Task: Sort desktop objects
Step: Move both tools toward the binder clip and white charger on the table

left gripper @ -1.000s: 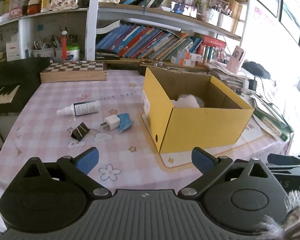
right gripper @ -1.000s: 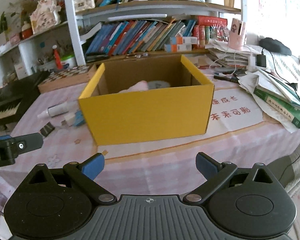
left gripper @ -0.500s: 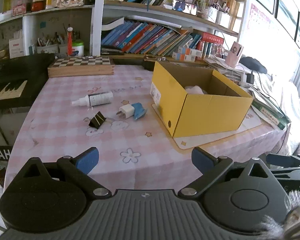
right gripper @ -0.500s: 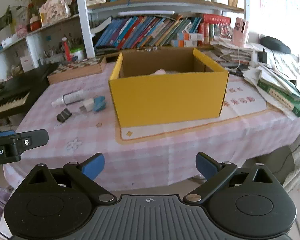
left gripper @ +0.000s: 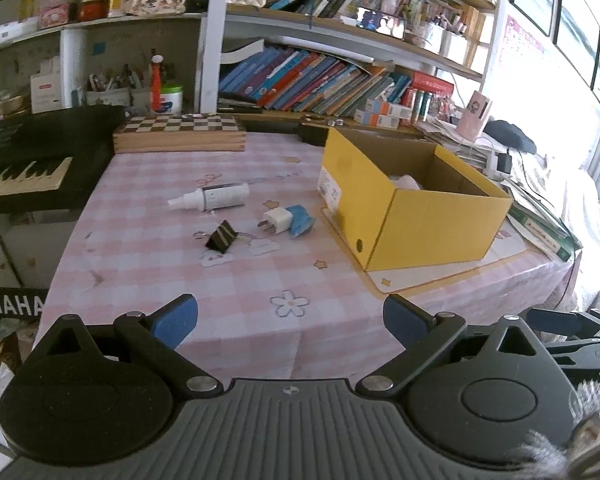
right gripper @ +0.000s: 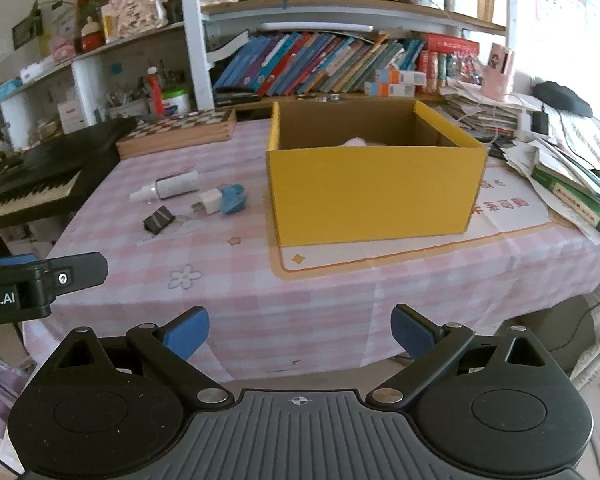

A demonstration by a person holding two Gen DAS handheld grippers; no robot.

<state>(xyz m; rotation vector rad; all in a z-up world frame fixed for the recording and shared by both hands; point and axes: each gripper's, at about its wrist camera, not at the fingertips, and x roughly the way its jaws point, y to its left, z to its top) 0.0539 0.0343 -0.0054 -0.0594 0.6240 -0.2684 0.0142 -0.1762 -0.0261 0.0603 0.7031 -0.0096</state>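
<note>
Two tongs: my left gripper (left gripper: 290, 318) and right gripper (right gripper: 300, 330), both spread wide, pinching nothing.
Position: both off the table's (right gripper: 320, 292) near edge.

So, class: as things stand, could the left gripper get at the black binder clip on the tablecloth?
Probably yes. The left gripper is open and empty, and only bare tablecloth lies between it and the binder clip. The charger sits clear to one side.

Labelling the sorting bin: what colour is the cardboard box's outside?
Yellow outside, plain brown inside. The cardboard box shows best in the right wrist view.
</note>
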